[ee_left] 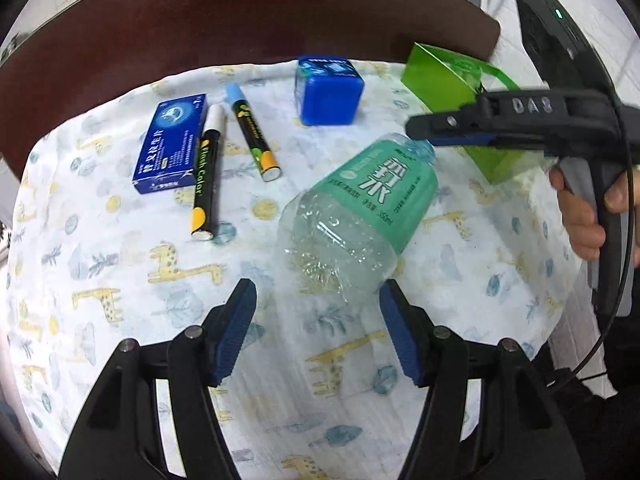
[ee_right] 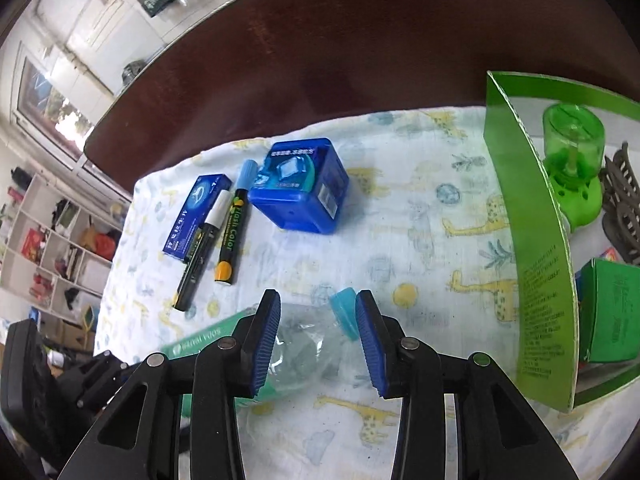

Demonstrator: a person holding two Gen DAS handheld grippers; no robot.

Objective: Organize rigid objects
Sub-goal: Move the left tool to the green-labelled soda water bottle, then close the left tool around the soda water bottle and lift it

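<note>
Water bottle (ee_left: pixel 360 216) lying between open left tool (ee_left: pixel 318 334)

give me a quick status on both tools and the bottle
Left tool open, short of bottle base. Right tool open astride bottle neck, pads not pressing. Bottle lying on cloth. Markers clear, nothing blocking.

Giraffe-print cloth (ee_left: pixel 120 280) — dark wooden table (ee_right: pixel 360 52)

two markers (ee_left: pixel 208 172) lie on the cloth (ee_left: pixel 120 280) between box (ee_left: pixel 170 144) and bottle (ee_left: pixel 360 216).
</note>
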